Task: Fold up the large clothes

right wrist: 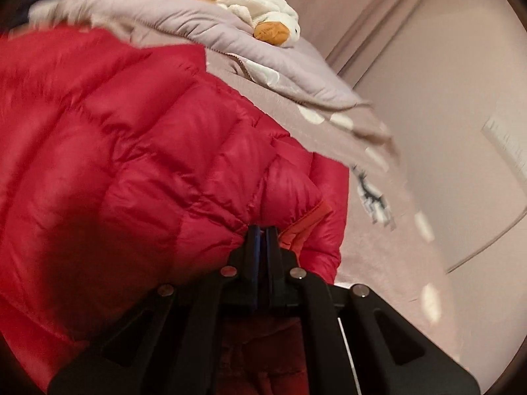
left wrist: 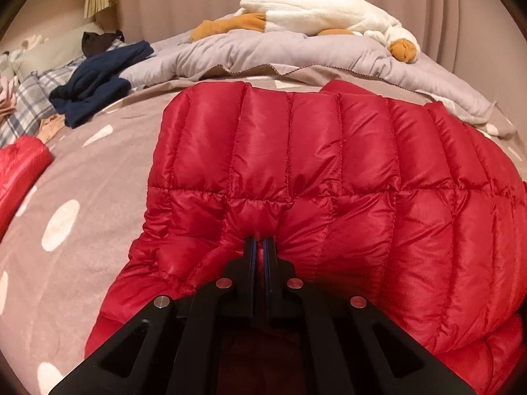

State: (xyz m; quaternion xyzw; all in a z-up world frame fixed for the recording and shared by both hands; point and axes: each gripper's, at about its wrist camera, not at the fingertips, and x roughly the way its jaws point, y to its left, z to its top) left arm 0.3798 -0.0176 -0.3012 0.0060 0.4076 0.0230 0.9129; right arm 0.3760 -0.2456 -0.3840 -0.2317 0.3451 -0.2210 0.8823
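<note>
A red quilted down jacket [left wrist: 313, 164] lies spread on the bed, filling the middle and right of the left wrist view. My left gripper [left wrist: 261, 242] is shut on a pinch of the jacket's near edge, with fabric bunched at the fingertips. In the right wrist view the same red jacket [right wrist: 131, 151] fills the left side. My right gripper [right wrist: 262, 230] is shut on the jacket's right near edge, next to an orange-red trim strip [right wrist: 306, 223]. The right wrist view is blurred.
The bed has a taupe sheet with white dots [left wrist: 66, 204]. A grey duvet [left wrist: 296, 52] and a white goose plush [left wrist: 322, 13] lie at the back. Navy clothes [left wrist: 95, 82] and plaid pillows [left wrist: 29, 98] sit at the left. Another red piece [left wrist: 19, 168] lies at the left edge. A wall [right wrist: 444, 115] stands to the right of the bed.
</note>
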